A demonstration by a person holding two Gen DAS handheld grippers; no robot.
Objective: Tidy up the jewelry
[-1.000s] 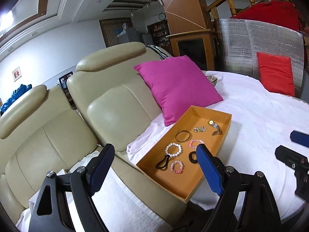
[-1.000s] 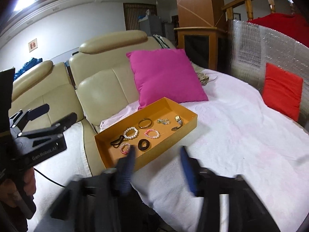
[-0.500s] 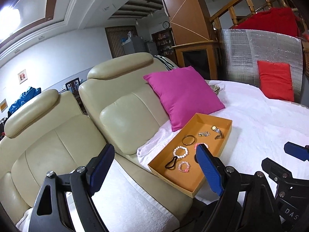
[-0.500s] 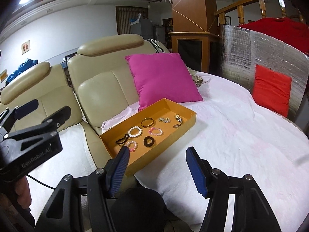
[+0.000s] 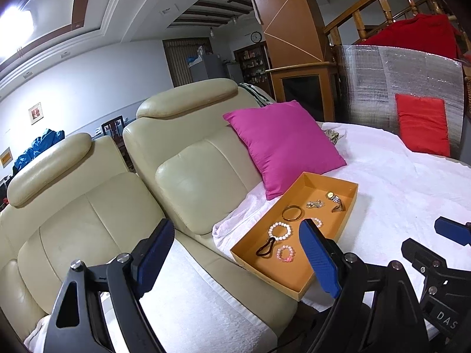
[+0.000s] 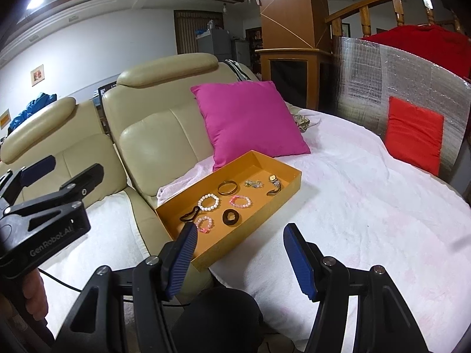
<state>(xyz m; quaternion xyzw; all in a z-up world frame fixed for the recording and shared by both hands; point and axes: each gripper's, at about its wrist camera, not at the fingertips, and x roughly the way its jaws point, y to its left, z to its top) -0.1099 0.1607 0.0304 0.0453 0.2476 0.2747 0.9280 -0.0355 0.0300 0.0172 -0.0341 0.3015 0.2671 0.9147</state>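
Note:
An orange tray (image 6: pixel 288 186) (image 5: pixel 350 209) lies on a white cloth and holds several pieces: a gold bangle (image 6: pixel 227 187), a white bead bracelet (image 6: pixel 209 201), two pink bead bracelets (image 6: pixel 240 201), a black hair tie (image 6: pixel 230 217), a black loop (image 6: pixel 190 213), a watch (image 6: pixel 274 180) and a small chain (image 6: pixel 253 183). My left gripper (image 5: pixel 238 259) is open and empty, short and left of the tray. My right gripper (image 6: pixel 240 260) is open and empty, just short of the tray's near edge.
A magenta pillow (image 6: pixel 250 117) leans behind the tray against a cream leather sofa (image 5: pixel 88 206). A red cushion (image 6: pixel 415 135) rests against a silver foil panel (image 6: pixel 382 82) at the right. The white cloth (image 6: pixel 368 206) spreads to the right of the tray.
Both grippers have pulled back and up from the tray, so it looks smaller and farther. The jewelry in the tray has not moved. Both stay open.

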